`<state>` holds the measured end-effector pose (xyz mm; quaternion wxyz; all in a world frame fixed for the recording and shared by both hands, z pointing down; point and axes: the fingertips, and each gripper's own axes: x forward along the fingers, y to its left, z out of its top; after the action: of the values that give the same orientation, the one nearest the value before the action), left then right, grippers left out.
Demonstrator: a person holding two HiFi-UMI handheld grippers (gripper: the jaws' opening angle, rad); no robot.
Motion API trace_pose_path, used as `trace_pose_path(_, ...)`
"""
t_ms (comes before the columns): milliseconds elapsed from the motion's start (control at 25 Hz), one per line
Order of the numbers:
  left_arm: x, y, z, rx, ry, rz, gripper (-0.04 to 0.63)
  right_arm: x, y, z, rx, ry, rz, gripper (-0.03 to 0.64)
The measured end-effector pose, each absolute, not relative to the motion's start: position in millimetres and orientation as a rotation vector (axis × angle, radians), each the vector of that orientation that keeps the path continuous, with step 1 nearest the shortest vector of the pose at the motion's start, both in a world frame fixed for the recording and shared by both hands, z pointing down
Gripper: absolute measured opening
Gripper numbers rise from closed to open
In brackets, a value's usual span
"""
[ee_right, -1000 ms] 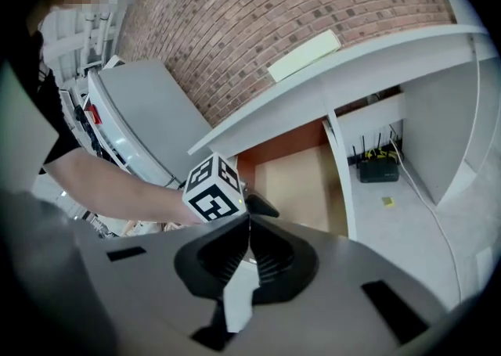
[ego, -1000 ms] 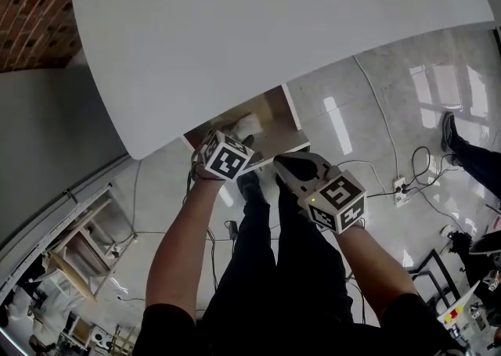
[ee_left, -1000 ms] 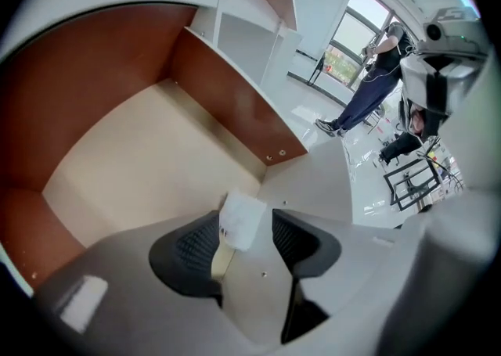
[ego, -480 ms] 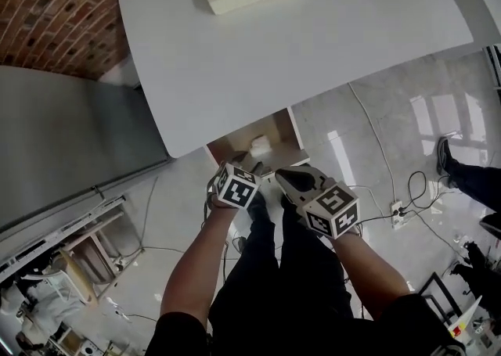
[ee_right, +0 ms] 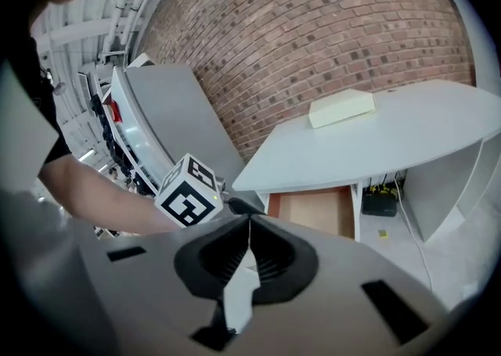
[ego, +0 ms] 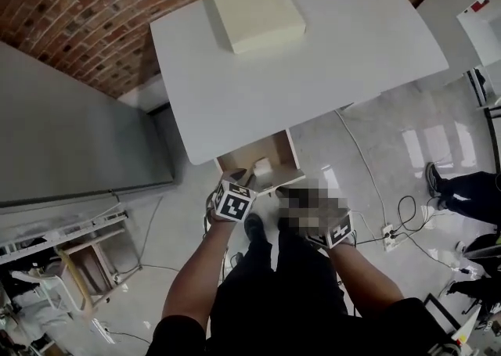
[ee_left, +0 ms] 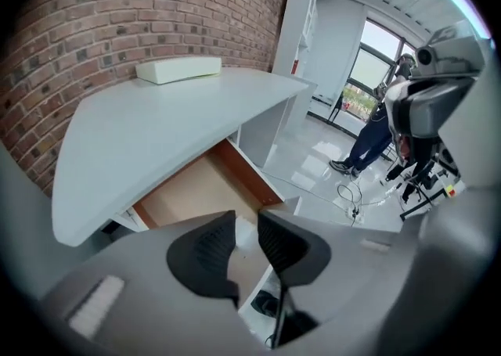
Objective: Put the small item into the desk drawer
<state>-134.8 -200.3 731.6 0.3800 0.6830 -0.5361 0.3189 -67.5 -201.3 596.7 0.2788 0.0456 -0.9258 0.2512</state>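
The desk drawer [ego: 287,156] stands pulled out under the front edge of the white desk [ego: 313,57]. A small white item [ego: 261,165] lies on its brown bottom. My left gripper [ego: 236,182] hangs just in front of the drawer, above it. Its jaws [ee_left: 245,229] have just been closing to a narrow gap, and no pad touches anything; the drawer [ee_left: 188,188] shows beyond them. My right gripper [ego: 288,192] is beside it, half under a mosaic patch. In the right gripper view its jaws [ee_right: 249,225] meet at the tips, with the drawer [ee_right: 317,210] farther off.
A flat cream box [ego: 256,12] lies at the back of the desk, against a brick wall [ego: 94,26]. A grey cabinet [ego: 70,135] stands left of the desk. Cables and a power strip [ego: 389,233] lie on the shiny floor at right, near another person's leg [ego: 462,188].
Both grippers have risen and drawn back from the drawer toward my body. The left jaws have narrowed. The white item stays in the drawer. More of the desk and box has come into view.
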Motion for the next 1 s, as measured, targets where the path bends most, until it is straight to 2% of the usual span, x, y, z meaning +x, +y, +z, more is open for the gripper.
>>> trace_pose_path(160, -150.4, -190.1, 681.8, 1.752, -1.497, 0.668, 0.042, -60.7, -200.3, 572.6, 0.179, -2.495, 0.636, 0.012)
trace_pose_path(360, -164.4, -166.9, 627.5, 1.761, -1.559, 0.545, 0.016, -53.1, -206.8, 534.9, 0.275, -2.529, 0.556, 0.013)
trace_pose_path(640, -182.9, -151.4, 566.7, 1.798, -1.651, 0.438, 0.012, -34.5, -226.3, 481.8, 0.415, -2.585, 0.517, 0.013)
trace_pose_path(1000, -196.8, -159.0, 483.1, 1.727, -1.911, 0.300, 0.012, -27.2, -264.6, 445.1, 0.260, -2.687, 0.426, 0.012)
